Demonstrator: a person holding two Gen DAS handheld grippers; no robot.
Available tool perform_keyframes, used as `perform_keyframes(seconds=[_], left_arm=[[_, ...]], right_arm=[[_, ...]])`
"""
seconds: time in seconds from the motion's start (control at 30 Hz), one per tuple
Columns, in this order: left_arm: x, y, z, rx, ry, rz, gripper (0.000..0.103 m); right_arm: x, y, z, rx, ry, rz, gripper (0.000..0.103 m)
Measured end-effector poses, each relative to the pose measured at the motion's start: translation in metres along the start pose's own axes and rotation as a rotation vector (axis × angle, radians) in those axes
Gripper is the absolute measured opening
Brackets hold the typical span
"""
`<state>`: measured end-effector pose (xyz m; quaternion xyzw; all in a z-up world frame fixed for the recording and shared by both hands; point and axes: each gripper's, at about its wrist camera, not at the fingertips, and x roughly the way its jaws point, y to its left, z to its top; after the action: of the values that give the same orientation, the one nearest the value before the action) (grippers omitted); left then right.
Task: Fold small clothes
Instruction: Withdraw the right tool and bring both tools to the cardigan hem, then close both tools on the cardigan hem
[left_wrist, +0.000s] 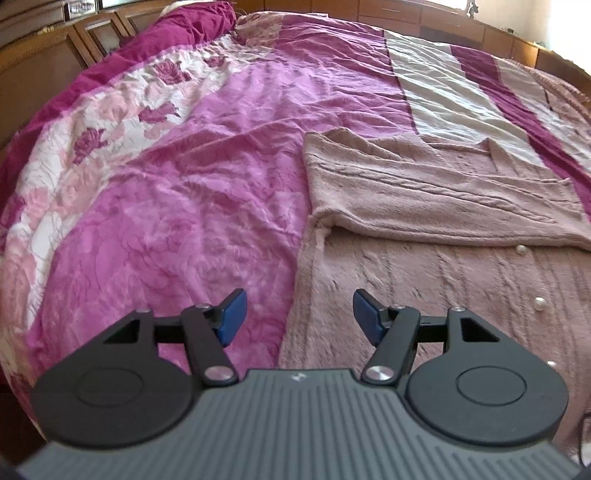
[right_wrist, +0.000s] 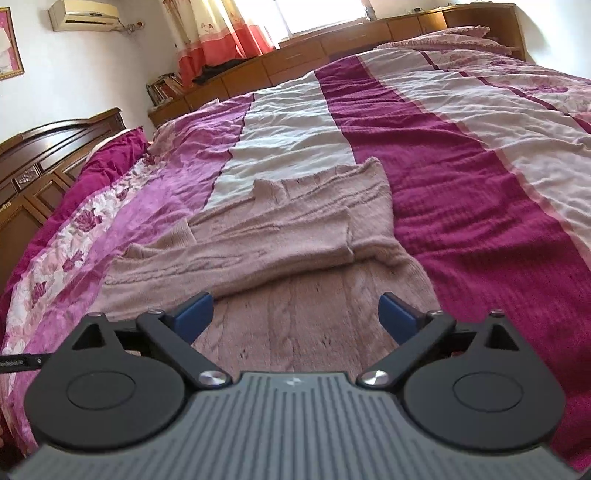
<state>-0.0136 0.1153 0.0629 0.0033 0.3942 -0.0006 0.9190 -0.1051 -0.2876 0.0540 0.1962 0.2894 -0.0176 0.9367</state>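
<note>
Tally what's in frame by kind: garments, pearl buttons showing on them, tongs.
Dusty-pink cable-knit cardigan: 1
White pearl buttons showing on it: 2
Black tongs with blue pads: 2, left tongs and right tongs, both open and empty
Total: 5

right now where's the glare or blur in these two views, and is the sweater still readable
Left wrist view: blown-out window light top right, fisheye bends the bed edge, but the pink sweater and its pearl buttons read well. Right wrist view: the window is overexposed, and the near sweater knit between the open fingers is slightly soft; its folded sleeves further back stay sharp.
</note>
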Motion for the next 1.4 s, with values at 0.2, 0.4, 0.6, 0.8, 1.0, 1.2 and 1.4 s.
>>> perform_keyframes(seconds=[0.2, 0.4, 0.6, 0.8, 1.0, 1.2, 1.4], left_arm=[[-0.006, -0.002, -0.015, 0.005, 0.031, -0.006, 0.066], [-0.007, -0.002, -0.028, 0.009, 0.065, -0.014, 0.066], [-0.003, -0.001, -0.036, 0.020, 0.100, -0.007, 0.066], [0.001, -0.002, -0.042, 0.018, 0.137, -0.020, 0.064], [0.002, -0.001, -0.048, 0.021, 0.147, -0.024, 0.064], [0.003, 0.003, -0.055, -0.031, 0.181, -0.085, 0.064], [0.005, 0.008, -0.060, -0.104, 0.203, -0.144, 0.063]], right_arm=[[-0.014, -0.010, -0.011, -0.006, 0.020, -0.024, 0.099], [-0.024, -0.028, -0.021, 0.033, 0.040, -0.048, 0.099], [-0.024, -0.042, -0.029, 0.074, 0.083, -0.067, 0.099], [-0.018, -0.054, -0.040, 0.139, 0.154, -0.051, 0.099], [-0.012, -0.055, -0.049, 0.138, 0.202, -0.039, 0.102], [-0.011, -0.064, -0.053, 0.166, 0.206, 0.012, 0.103], [-0.013, -0.061, -0.051, 0.160, 0.243, 0.042, 0.103]])
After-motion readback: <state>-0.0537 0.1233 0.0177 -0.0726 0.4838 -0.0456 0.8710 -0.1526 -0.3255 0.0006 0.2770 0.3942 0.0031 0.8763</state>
